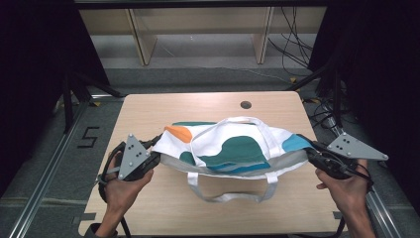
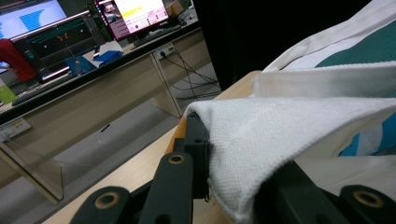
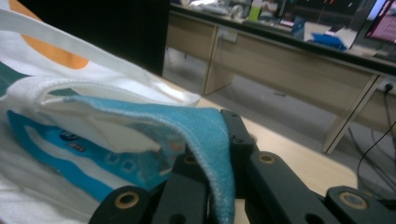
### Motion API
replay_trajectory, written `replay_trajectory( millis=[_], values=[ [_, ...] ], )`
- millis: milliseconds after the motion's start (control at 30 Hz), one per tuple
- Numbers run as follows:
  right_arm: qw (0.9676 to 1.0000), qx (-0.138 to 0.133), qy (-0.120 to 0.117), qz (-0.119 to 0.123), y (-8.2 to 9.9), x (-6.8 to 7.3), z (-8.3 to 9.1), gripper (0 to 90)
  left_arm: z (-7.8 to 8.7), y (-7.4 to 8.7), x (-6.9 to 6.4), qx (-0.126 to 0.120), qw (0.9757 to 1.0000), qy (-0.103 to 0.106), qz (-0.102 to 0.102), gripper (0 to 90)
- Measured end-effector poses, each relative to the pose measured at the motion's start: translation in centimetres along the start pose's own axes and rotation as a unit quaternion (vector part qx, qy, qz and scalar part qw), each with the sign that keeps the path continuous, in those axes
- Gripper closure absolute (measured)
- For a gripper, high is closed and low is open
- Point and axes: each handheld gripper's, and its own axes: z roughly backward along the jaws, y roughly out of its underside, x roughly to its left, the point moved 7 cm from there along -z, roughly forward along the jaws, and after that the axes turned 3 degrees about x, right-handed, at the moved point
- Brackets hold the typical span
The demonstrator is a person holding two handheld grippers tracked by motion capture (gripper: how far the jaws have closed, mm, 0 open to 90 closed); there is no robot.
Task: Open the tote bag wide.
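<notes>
A lab or office workroom: lit computer monitors (image 2: 60, 35) on long pale desks (image 3: 299, 65), loose black cables (image 1: 292, 47), black curtains, metal-framed light wooden table (image 1: 148, 114).

Tote bag (image 1: 233, 148): woven cloth, matt, coarse canvas-like weave w/ visible stitching at the hems; printed patches in teal, orange, blue look flat, no sheen. Its straps (image 1: 228, 196) are the same cloth, off-white. Inside the bag, a blue packet (image 3: 70, 158) looks like glossy plastic film, slightly crinkled. Table (image 1: 163, 106): light wood-grain top, smooth, satin finish. Left gripper (image 1: 154, 157) & right gripper (image 1: 311, 153): black matt plastic jaws w/ brass-coloured pins; grey plates on top look like smooth, dull metal or plastic, can't tell which.
</notes>
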Motion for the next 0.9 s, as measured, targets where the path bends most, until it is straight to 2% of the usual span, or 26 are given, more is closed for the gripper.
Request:
replay_trajectory(
  millis=[33,100,133,267,367,433,467,500,567,600,633,700,733,833,867,900],
  values=[
    [0.9998,-0.01,0.002,0.019,-0.5,-0.4,0.1,88.4,0.1,-0.4,0.1,-0.002,1.0,0.001,-0.003,79.8],
    [0.9998,-0.014,0.003,0.013,-1.2,-0.3,0.6,88.4,0.4,-1.1,0.4,-0.012,0.9999,-0.002,-0.008,79.9],
    [0.9995,-0.022,0.009,0.022,-1.7,-0.6,0.7,88.4,0.6,-1.5,0.5,-0.014,0.9999,-0.002,-0.006,80.0],
    [0.9991,-0.032,0.006,0.025,-3.4,-0.6,1.6,88.5,1.7,-3.4,1.2,-0.036,0.9994,-0.004,-0.003,80.1],
    [0.9989,-0.038,-0.008,0.026,-4.6,-0.5,2.0,88.5,2.2,-4.2,1.5,-0.049,0.9986,0.004,0.021,80.2],
    [0.9984,-0.046,-0.014,0.028,-5.4,-0.4,2.3,88.5,2.6,-4.8,1.8,-0.058,0.9978,0.01,0.029,80.2],
    [0.9973,-0.059,-0.011,0.042,-5.9,-0.7,2.4,88.4,2.6,-4.9,1.9,-0.063,0.997,0.017,0.041,80.2],
    [0.998,-0.053,-0.024,0.027,-6.1,-0.4,2.5,88.5,2.6,-5.0,2.0,-0.064,0.9966,0.021,0.047,80.2],
    [0.998,-0.053,-0.021,0.028,-6.3,-0.6,2.3,88.5,2.0,-4.6,2.2,-0.055,0.9973,0.016,0.045,80.2],
    [0.9978,-0.052,-0.013,0.04,-6.4,-1.0,2.0,88.4,1.4,-4.2,2.2,-0.048,0.9975,0.02,0.049,80.1],
    [0.9982,-0.045,-0.009,0.038,-6.2,-1.3,1.5,88.4,1.0,-3.8,2.3,-0.046,0.9972,0.02,0.054,80.1],
    [0.9991,-0.034,-0.014,0.021,-5.7,-1.6,0.9,88.4,0.3,-3.2,2.6,-0.047,0.9963,0.02,0.07,80.1],
    [0.9991,-0.037,-0.017,0.012,-5.5,-1.8,0.5,88.4,-0.1,-2.9,2.9,-0.045,0.9959,0.02,0.076,80.0],
    [0.9987,-0.047,-0.018,0.006,-5.4,-2.2,-0.4,88.4,-0.5,-2.3,3.2,-0.031,0.9963,0.023,0.077,79.9],
    [0.9987,-0.042,-0.026,0.012,-5.3,-2.1,-0.5,88.4,-0.7,-1.9,3.2,-0.02,0.9969,0.024,0.072,79.8],
    [0.9992,-0.035,-0.019,0.012,-5.1,-2.1,-0.7,88.4,-0.8,-1.4,3.2,-0.013,0.997,0.024,0.073,79.8]
  ],
)
